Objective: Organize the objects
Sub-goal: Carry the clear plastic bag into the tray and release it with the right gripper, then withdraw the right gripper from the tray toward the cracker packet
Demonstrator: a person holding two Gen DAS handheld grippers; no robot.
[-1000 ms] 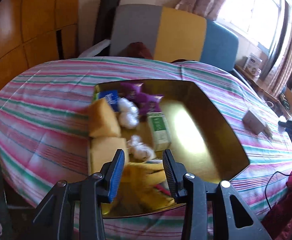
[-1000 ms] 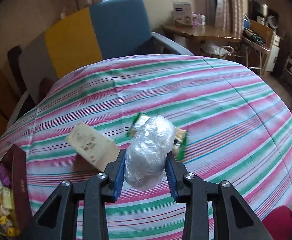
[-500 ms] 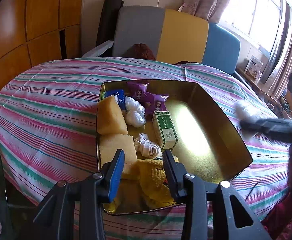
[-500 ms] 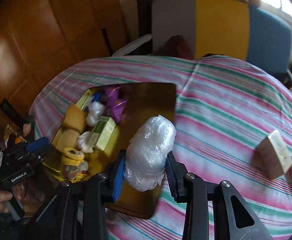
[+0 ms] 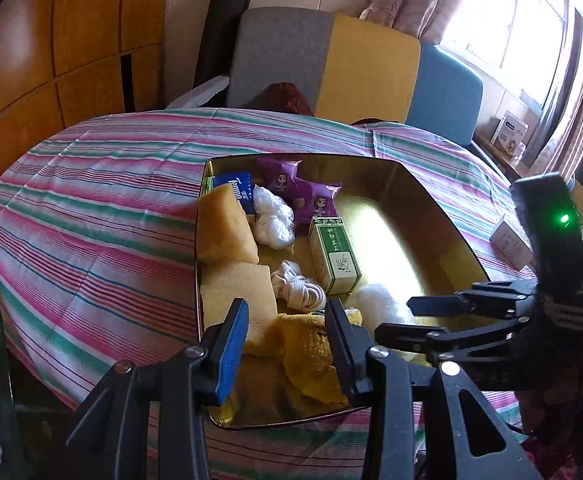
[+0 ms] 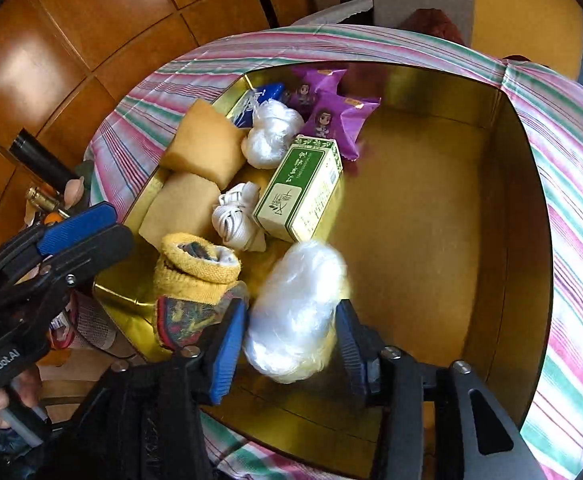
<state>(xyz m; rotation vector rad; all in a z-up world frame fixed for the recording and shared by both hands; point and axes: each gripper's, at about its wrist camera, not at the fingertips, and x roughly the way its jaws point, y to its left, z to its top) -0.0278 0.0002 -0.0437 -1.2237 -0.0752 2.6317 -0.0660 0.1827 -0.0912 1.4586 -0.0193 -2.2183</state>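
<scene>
At the bottom of my right view, my right gripper (image 6: 291, 336) pinches the plastic bundle (image 6: 295, 312) over the gold tray (image 6: 531, 208), low so it drops beside the green box (image 6: 299, 192). My left gripper (image 5: 287, 336) hangs empty, fingers parted, lower centre.
</scene>
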